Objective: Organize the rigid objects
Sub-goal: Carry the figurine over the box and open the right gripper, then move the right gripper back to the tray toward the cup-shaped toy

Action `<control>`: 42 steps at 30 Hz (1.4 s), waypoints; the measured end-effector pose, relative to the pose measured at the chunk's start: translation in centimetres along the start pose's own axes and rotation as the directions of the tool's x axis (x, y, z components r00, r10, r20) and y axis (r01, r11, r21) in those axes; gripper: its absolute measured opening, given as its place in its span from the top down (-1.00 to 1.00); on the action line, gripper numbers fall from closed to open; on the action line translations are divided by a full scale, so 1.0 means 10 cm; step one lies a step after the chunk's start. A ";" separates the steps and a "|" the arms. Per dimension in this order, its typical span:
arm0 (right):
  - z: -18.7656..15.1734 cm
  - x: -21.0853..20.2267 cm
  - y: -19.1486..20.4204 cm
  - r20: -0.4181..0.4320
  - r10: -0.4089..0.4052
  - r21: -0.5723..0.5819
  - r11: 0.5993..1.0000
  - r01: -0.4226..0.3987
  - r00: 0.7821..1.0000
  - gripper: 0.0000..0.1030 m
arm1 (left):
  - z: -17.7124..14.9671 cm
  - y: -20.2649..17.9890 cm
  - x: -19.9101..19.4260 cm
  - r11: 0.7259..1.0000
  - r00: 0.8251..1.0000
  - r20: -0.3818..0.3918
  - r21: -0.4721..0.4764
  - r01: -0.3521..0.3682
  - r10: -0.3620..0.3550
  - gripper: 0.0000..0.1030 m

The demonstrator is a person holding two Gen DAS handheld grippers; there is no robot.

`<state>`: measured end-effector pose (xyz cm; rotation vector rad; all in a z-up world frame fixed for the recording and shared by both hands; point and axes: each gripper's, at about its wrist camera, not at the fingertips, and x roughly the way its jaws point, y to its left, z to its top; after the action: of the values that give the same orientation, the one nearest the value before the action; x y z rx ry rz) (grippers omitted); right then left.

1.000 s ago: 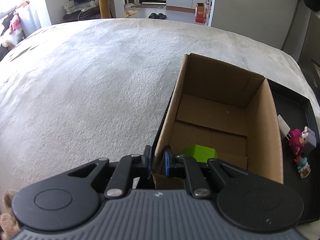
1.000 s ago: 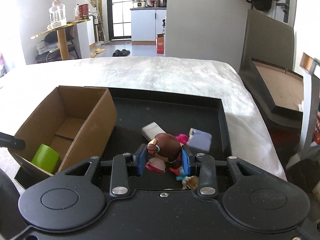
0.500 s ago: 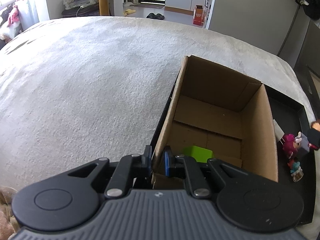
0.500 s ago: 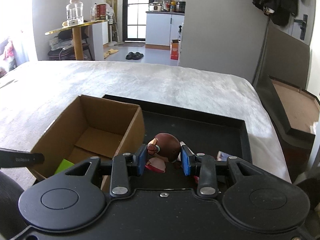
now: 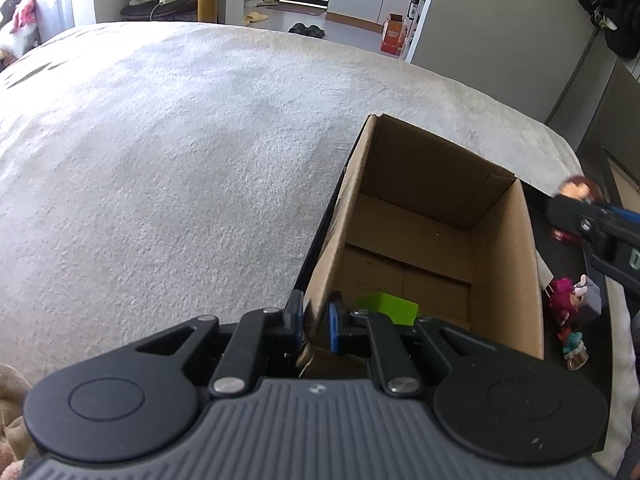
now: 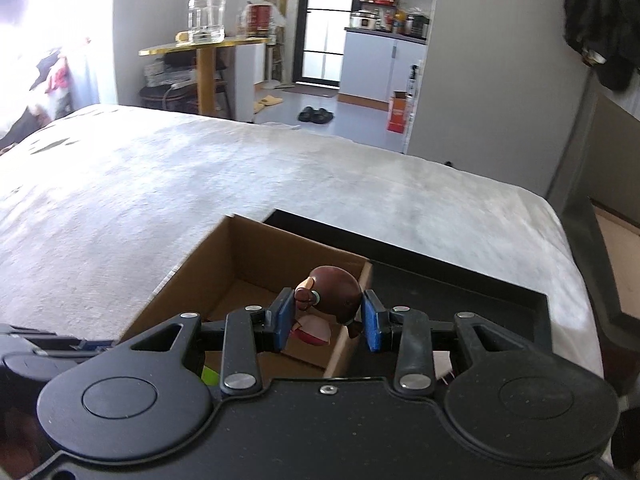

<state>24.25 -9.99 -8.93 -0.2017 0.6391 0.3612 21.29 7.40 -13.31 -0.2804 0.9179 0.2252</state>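
An open cardboard box (image 5: 500, 248) stands in a black tray (image 6: 460, 292) on a pale blanket. My left gripper (image 5: 316, 322) is shut on the near corner of the box's wall. A green block (image 5: 388, 307) lies inside the box near that corner. My right gripper (image 6: 327, 320) is shut on a brown-haired toy figurine (image 6: 332, 294) and holds it in the air over the box's right wall. From the left wrist, that figurine (image 5: 580, 192) and the right gripper show at the right edge, above the tray.
Small toys lie in the tray right of the box: a pink-haired figure (image 5: 562, 300), a lavender block figure (image 5: 588, 300) and a teal-and-brown piece (image 5: 574, 350). The blanket (image 5: 160, 160) spreads wide to the left. A dark frame (image 6: 608, 240) leans beyond the bed's right side.
My right gripper rose and swung left with the figurine, from over the tray's toys to the box's right wall. My left gripper kept its hold on the box corner.
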 end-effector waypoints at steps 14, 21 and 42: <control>0.34 0.11 0.38 0.023 0.073 -0.101 0.992 -0.070 0.997 0.19 | 0.01 0.08 0.02 0.999 1.000 -0.002 -0.041 0.031 -0.031 0.78; 0.29 0.01 0.43 0.029 0.076 -0.130 0.989 -0.072 0.997 -0.19 | 0.01 0.08 0.02 0.999 1.000 0.000 -0.040 0.029 -0.029 0.78; -0.28 -0.13 -0.06 -0.035 0.018 0.015 1.000 -0.018 0.999 -0.23 | 0.00 -0.03 -0.01 1.000 1.000 0.009 0.011 -0.016 0.016 0.78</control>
<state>21.97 -11.76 -10.31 -0.1885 0.6783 0.3709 21.34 7.14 -13.16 -0.2615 0.9131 0.2361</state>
